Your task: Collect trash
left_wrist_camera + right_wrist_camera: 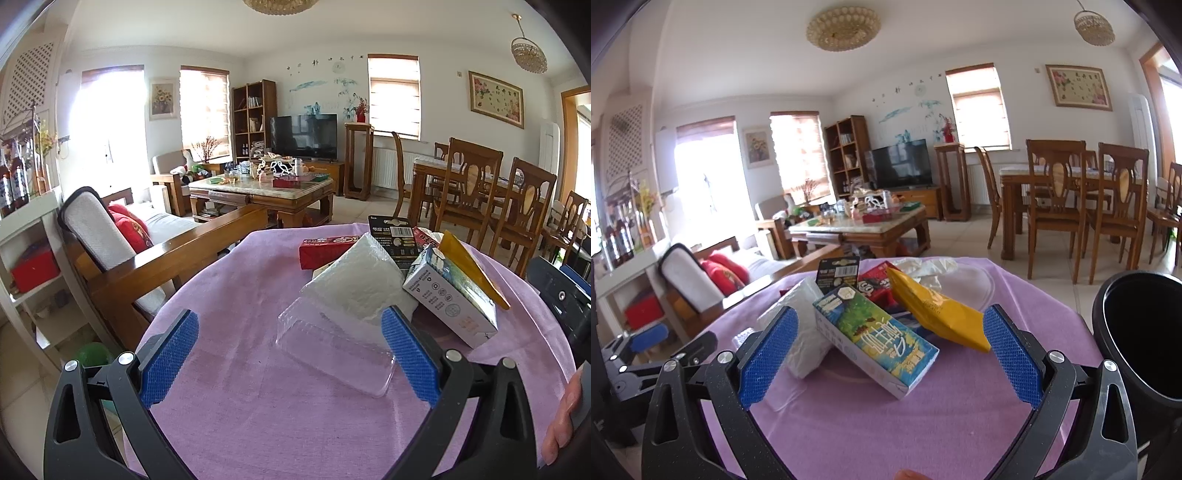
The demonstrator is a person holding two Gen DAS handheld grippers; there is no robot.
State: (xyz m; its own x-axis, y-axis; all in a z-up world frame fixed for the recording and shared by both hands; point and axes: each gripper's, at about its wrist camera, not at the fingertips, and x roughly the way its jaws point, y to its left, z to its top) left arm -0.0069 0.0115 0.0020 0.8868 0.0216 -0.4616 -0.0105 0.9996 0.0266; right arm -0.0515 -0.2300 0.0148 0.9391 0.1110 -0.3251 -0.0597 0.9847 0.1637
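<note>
I hold both grippers wide and empty, left gripper (290, 354) facing the clear tray (334, 352), right gripper (890, 354) facing the carton (877, 341), bin (1141, 332) waiting right.

Left gripper (290, 347) and right gripper (890, 349) both held level over the bench, jaws spread wide, nothing between them.

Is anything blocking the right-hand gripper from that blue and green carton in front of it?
Nothing visible does. The right gripper is open, and the blue and green carton lies between its fingers, with only bare purple tablecloth before it. A yellow packet and a white plastic bag crowd its sides.
</note>
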